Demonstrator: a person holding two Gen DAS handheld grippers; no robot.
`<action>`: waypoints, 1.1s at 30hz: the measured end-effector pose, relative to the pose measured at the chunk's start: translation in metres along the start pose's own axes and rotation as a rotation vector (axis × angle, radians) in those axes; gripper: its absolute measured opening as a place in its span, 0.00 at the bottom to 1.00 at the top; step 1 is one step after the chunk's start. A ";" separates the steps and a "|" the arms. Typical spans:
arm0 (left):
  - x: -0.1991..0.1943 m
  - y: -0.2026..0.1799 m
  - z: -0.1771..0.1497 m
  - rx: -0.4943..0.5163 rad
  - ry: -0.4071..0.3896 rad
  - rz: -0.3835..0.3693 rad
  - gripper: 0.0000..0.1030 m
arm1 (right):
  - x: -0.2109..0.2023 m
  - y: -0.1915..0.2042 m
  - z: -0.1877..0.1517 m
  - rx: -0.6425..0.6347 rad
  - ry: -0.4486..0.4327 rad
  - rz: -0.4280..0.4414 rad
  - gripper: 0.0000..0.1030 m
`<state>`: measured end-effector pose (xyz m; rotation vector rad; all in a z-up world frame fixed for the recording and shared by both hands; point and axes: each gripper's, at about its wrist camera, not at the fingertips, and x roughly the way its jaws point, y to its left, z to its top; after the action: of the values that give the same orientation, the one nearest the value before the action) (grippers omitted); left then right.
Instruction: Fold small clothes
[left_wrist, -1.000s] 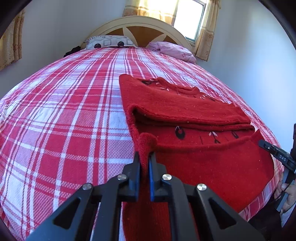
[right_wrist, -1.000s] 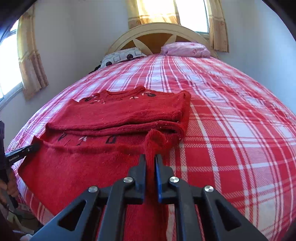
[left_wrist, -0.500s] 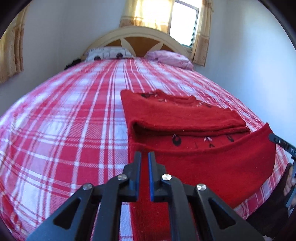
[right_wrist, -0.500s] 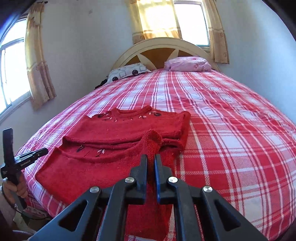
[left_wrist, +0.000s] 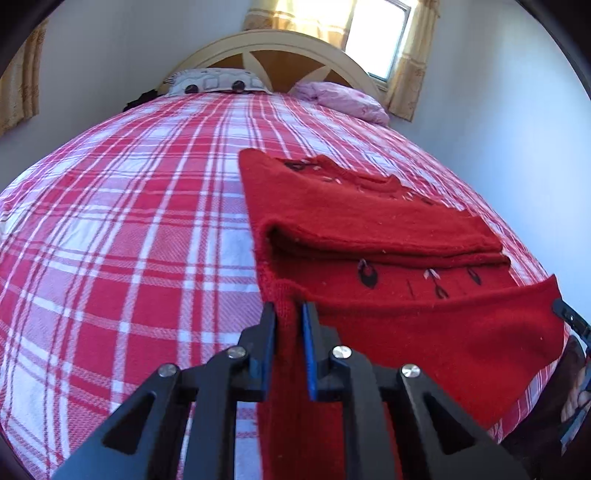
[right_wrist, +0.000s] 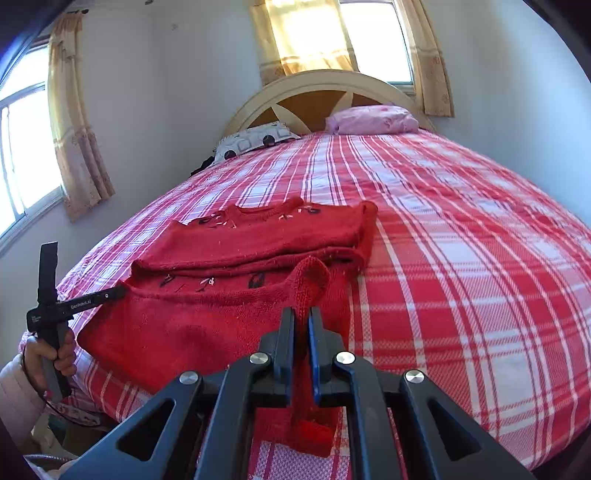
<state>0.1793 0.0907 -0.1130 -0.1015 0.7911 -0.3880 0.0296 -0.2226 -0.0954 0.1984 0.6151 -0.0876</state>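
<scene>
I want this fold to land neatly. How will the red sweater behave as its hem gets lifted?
Probably floppy: the red sweater sags between the left gripper and right gripper. Its thick knit likely grips the pads rather than slipping. Folded layers may shift on the bed.

Red knit sweater (left_wrist: 369, 221) lies part-folded on the bed, hem lifted.

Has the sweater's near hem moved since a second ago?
Yes. In the right wrist view the sweater's hem, pinched by the right gripper, has lifted and advanced toward the headboard, nearing its folded upper part.
</scene>
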 end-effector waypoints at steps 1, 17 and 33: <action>0.000 -0.003 -0.002 0.013 0.000 -0.001 0.12 | 0.000 0.000 0.000 0.002 0.001 0.000 0.06; -0.050 -0.029 0.000 0.118 -0.171 0.046 0.06 | 0.004 -0.007 0.006 0.035 -0.006 -0.016 0.06; -0.047 -0.022 0.031 0.022 -0.167 -0.040 0.06 | 0.009 -0.024 0.052 0.063 -0.001 0.023 0.07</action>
<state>0.1644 0.0867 -0.0546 -0.1276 0.6203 -0.4204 0.0628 -0.2570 -0.0631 0.2657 0.6092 -0.0851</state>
